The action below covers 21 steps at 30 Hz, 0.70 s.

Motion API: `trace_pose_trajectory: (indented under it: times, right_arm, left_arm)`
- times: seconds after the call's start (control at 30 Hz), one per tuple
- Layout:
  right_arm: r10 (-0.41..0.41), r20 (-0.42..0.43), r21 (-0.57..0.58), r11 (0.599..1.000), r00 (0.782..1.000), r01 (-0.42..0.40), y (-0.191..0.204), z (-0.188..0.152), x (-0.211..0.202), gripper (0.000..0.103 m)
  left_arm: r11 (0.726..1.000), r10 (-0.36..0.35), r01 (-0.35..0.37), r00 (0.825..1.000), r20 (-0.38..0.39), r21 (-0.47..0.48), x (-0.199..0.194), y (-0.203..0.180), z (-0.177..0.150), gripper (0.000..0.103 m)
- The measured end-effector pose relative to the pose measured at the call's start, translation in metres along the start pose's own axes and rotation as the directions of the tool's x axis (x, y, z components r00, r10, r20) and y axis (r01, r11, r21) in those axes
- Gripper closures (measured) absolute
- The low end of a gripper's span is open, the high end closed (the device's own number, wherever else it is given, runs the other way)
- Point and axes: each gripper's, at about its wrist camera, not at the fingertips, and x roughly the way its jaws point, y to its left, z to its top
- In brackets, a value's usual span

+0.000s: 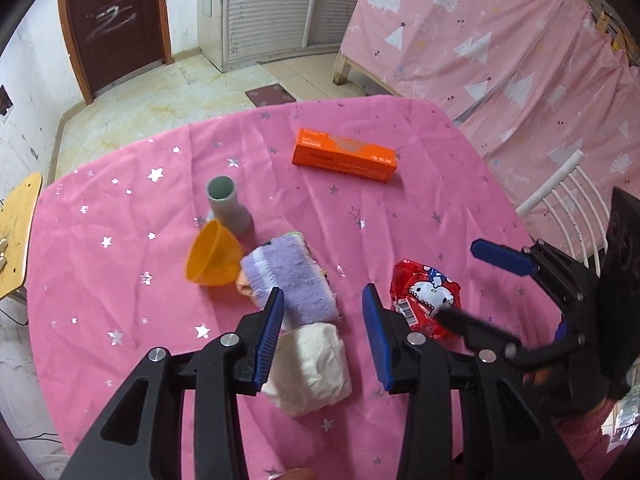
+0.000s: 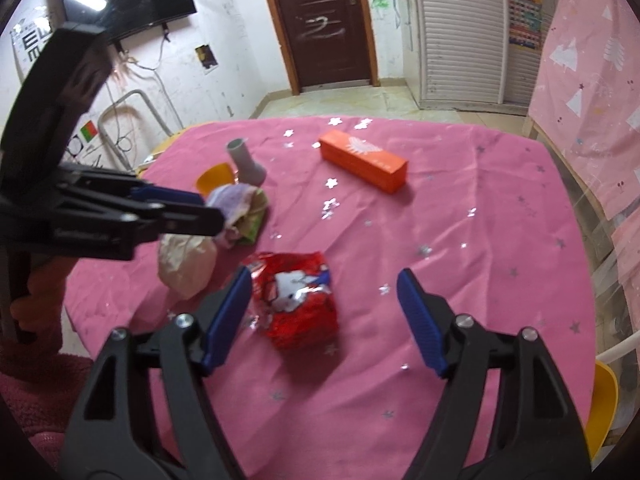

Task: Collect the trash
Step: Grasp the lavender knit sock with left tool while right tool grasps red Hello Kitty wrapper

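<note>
A crumpled white paper wad [image 1: 310,366] lies on the pink star tablecloth [image 1: 120,264], just below and between the fingers of my open left gripper [image 1: 323,304]. A red Hello Kitty wrapper [image 1: 426,298] lies to its right. In the right wrist view the wrapper [image 2: 298,300] sits between the fingers of my open right gripper [image 2: 325,284], nearer the left finger. The paper wad [image 2: 186,262] shows under the left gripper [image 2: 196,208]. The right gripper [image 1: 472,280] also shows in the left wrist view, open over the wrapper.
An orange box [image 1: 346,155], a grey tube [image 1: 228,206], an orange funnel [image 1: 212,258] and a purple cloth [image 1: 290,280] lie on the table. A white chair [image 1: 568,200] and pink curtain [image 1: 500,40] stand at right. A yellow stool [image 1: 18,228] stands at left.
</note>
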Motion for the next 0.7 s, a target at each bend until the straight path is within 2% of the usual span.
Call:
trace_pose_trajectory:
  times: [0.23,0.33,0.53,0.7]
  right_arm:
    - [0.031,-0.031,-0.005,1.0,0.999,-0.031,0.004,-0.006,0.012,0.031]
    - [0.046,-0.039,-0.011,0.999,0.998,-0.046,0.005,-0.008,0.016,0.031]
    - [0.066,-0.051,-0.025,0.997,0.997,-0.067,0.009,-0.008,0.022,0.031]
    - [0.081,-0.051,-0.037,0.996,0.995,-0.083,0.012,-0.006,0.023,0.031]
  left_arm:
    - [1.0,0.016,-0.016,1.0,-0.017,-0.019,0.021,-0.006,0.008,0.07]
    - [0.999,0.031,-0.031,0.999,-0.014,-0.009,0.023,-0.008,0.009,0.074]
    - [0.999,0.035,-0.036,0.999,-0.03,-0.033,0.014,-0.003,0.013,0.073]
    - [0.995,0.095,-0.096,0.995,-0.028,-0.034,0.011,0.003,0.013,0.073]
